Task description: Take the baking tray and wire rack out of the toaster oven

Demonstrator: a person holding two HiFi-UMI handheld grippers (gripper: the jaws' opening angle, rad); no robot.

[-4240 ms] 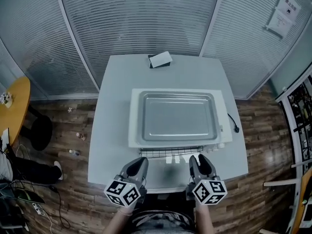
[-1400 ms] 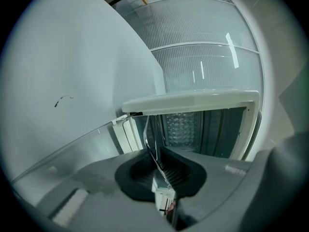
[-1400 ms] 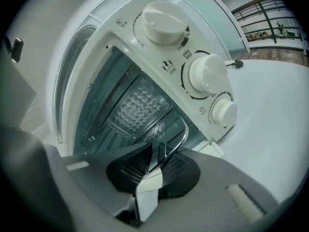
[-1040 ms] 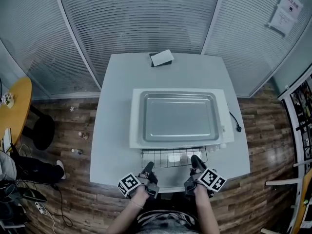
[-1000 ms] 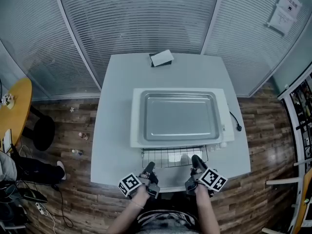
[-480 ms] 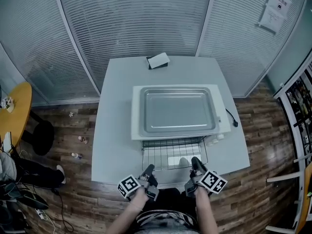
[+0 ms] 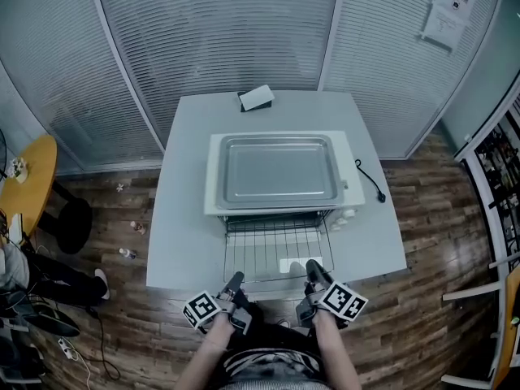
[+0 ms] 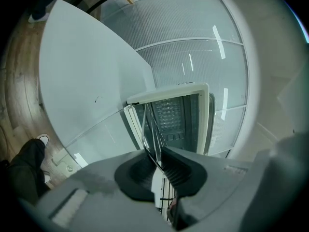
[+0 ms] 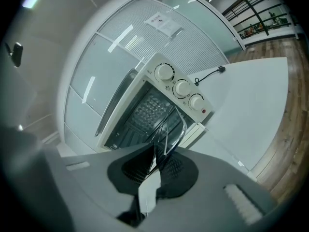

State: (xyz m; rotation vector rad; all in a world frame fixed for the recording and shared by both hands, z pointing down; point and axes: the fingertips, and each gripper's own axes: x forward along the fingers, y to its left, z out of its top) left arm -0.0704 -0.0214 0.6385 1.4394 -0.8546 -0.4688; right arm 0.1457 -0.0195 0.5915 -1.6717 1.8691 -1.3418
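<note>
Over at the near edge of the table (image 7: 185, 218), the wire rack (image 7: 272, 246) sticks out the open front of the toaster oven (image 7: 213, 187), and both grippers have it by the front bar. The left gripper (image 7: 236, 281) is clamped on the left end and the right gripper (image 7: 312, 268) on the right end, thin wire pinched between the pads. Both forearms (image 7: 213, 354) come in side by side from below, grippers aimed at the oven and tipped slightly down. The baking tray (image 7: 280, 171) sits on top of the oven.
</note>
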